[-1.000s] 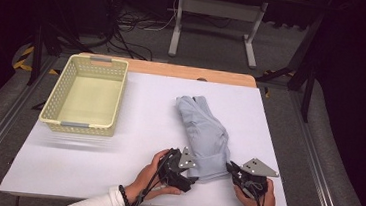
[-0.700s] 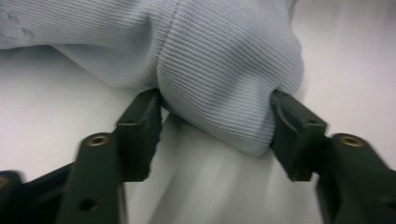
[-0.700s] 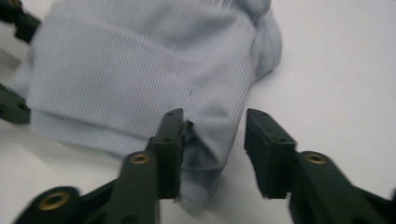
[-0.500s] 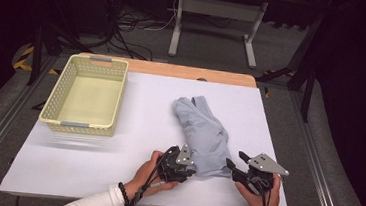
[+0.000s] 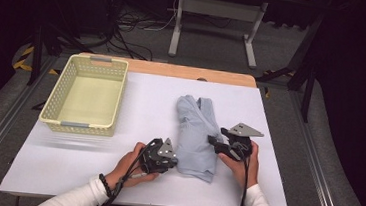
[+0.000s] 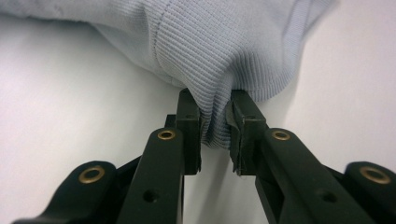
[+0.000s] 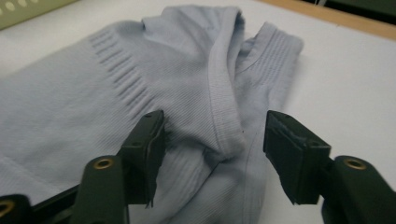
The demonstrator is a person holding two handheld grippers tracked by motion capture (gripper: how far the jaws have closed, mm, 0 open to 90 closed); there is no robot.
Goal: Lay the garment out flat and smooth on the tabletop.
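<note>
Two grippers working one piece of clothing, so going left to right across the counter (image 5: 114, 177): far left there's a pale yellow basket (image 5: 87, 96) with mesh sides, sitting on the white sheet that covers the counter, well apart from everything else

Next is the left gripper (image 5: 172, 160), held in the person's left hand (image 5: 130, 166) near the front edge. Its jaws have just been closing, and in the left gripper view you can see them pinched right onto a bunched bit of ribbed hem, fabric squeezed between the two black pads (image 6: 190, 126). So that one's clamped on the cloth at its lower left edge

Middle of it all is the light blue garment (image 5: 197, 134), some soft ribbed knit thing, lying crumpled in a long strip that runs from about the centre of the counter down toward the person. From the right gripper view it's folded over itself with a thick seam running up the middle (image 7: 219, 102)

Then the right gripper (image 5: 213, 140), in the right hand (image 5: 238, 165), sitting just at the garment's right edge, about halfway along it. Its jaws have just been opening and now stand apart with a clear gap. The cloth lies under and between them but the pads aren't pressing on it, so nothing's held on that side

Bare wood shows at the counter's back edge
</note>
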